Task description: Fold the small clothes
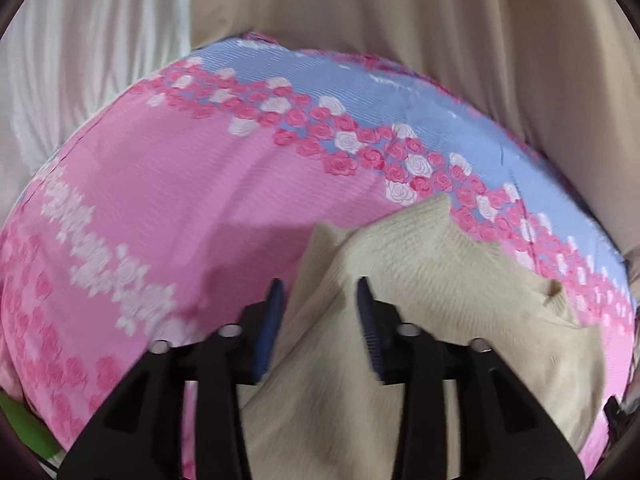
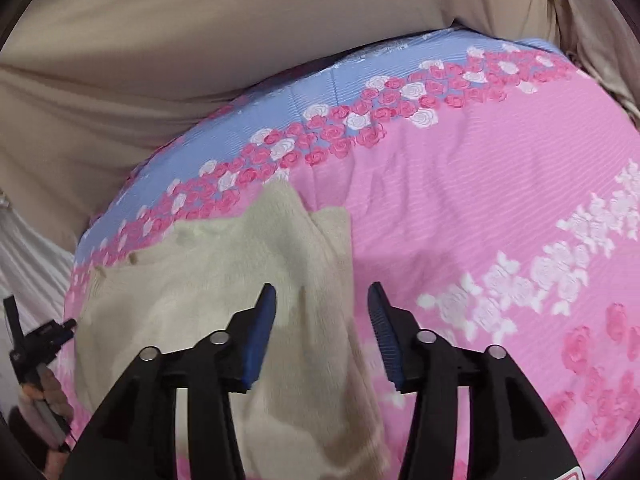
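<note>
While both grippers hang with jaws parted and gripping nothing, the left gripper [image 1: 318, 292] and right gripper [image 2: 322, 294] hover over a beige knit garment [image 1: 420, 280] lying on a pink-and-blue rose-print cover [image 1: 180, 168]; beige curtains [image 1: 440, 40] hang beyond.

You are looking at a matt, fuzzy beige knit garment [image 1: 440, 280] lying on a finely ribbed, floral-printed cloth bedsheet [image 1: 180, 184]; smooth beige curtain fabric [image 1: 400, 20] is hanging behind.
</note>
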Available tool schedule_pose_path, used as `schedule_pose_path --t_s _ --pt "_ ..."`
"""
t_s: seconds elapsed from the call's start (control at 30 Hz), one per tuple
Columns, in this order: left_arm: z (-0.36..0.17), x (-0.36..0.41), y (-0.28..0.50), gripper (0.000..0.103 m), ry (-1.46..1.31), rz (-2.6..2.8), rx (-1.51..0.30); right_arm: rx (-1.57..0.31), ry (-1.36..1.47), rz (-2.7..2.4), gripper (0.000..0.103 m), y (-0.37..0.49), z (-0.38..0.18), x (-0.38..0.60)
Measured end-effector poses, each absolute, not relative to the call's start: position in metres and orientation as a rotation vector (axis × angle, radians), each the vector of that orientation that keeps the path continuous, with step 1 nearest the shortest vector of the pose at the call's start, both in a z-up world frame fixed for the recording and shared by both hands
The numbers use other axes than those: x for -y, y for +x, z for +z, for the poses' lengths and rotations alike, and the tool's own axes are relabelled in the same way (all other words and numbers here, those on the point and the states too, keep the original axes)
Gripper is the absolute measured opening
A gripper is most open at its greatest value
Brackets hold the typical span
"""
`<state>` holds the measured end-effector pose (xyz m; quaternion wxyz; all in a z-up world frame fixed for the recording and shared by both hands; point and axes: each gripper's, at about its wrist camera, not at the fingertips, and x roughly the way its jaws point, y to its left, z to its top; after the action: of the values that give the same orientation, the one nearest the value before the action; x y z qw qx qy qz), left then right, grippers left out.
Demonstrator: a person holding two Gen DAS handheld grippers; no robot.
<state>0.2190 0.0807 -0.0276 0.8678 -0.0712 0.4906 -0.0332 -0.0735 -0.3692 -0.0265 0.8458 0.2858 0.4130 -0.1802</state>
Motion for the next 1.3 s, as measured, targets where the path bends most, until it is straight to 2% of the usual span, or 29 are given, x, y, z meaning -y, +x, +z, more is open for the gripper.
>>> schedule_pose_path --t_s 0.13,0.2,0.33,0.47,0.53,0.63,0.67,0.7,0.73,0.77,0.8,0.93,1.0,1.07,1.13,1.17,1.23,1.3 --pt "-0.038 -0.108 0.172 0.056 -0.270 -0.058 -1.097 -0.943 0.596 -0.393 0.057 -0.119 -0.041 0.340" --pt "-0.052 -0.126 0.144 0.058 -0.391 -0.027 -1.158 -0.961 0.626 -0.406 0.058 -0.138 -0.052 0.329" --pt "-0.078 -0.149 0.107 0.059 -0.629 0.009 -1.225 -0.982 0.865 -0.348 0.058 -0.160 -0.085 0.320" --pt "-0.094 -0.141 0.105 0.060 -0.756 -0.028 -1.257 -0.915 1.000 -0.282 0.059 -0.153 -0.098 0.320" --pt "-0.095 -0.132 0.114 0.065 -0.756 -0.040 -1.241 -0.859 1.074 -0.268 0.063 -0.144 -0.101 0.326" --pt "-0.102 -0.124 0.130 0.067 -0.776 -0.031 -1.239 -0.795 1.211 -0.288 0.067 -0.132 -0.112 0.340" --pt "-0.102 -0.122 0.134 0.071 -0.789 -0.017 -1.232 -0.765 1.244 -0.295 0.067 -0.131 -0.114 0.344" --pt "-0.100 -0.120 0.139 0.070 -0.788 -0.009 -1.234 -0.742 1.260 -0.303 0.063 -0.129 -0.113 0.348" --pt "-0.099 -0.120 0.142 0.059 -0.765 0.001 -1.244 -0.735 1.255 -0.320 0.053 -0.127 -0.111 0.352" --pt "-0.096 -0.120 0.145 0.034 -0.734 0.024 -1.248 -0.747 1.247 -0.320 0.013 -0.125 -0.109 0.355" --pt "-0.093 -0.122 0.145 0.024 -0.729 0.021 -1.244 -0.745 1.239 -0.314 0.013 -0.125 -0.101 0.358" --pt "-0.054 -0.129 0.128 0.018 -0.674 -0.073 -1.209 -0.763 0.962 -0.291 0.010 -0.132 -0.035 0.346" --pt "-0.044 -0.130 0.112 0.013 -0.610 -0.094 -1.218 -0.808 0.871 -0.309 0.008 -0.145 -0.024 0.337" --pt "-0.054 -0.130 0.100 0.013 -0.549 -0.075 -1.260 -0.885 0.818 -0.344 0.008 -0.154 -0.043 0.333" --pt "-0.086 -0.129 0.096 0.014 -0.518 -0.022 -1.333 -1.022 0.799 -0.369 0.010 -0.161 -0.091 0.333" --pt "-0.098 -0.129 0.094 0.017 -0.486 0.007 -1.341 -1.031 0.814 -0.367 0.011 -0.169 -0.105 0.333" --pt "-0.085 -0.126 0.092 0.018 -0.432 0.015 -1.304 -0.995 0.838 -0.409 0.025 -0.181 -0.091 0.336" --pt "-0.052 -0.126 0.087 0.017 -0.378 0.025 -1.236 -0.952 0.768 -0.464 0.031 -0.189 -0.062 0.336"
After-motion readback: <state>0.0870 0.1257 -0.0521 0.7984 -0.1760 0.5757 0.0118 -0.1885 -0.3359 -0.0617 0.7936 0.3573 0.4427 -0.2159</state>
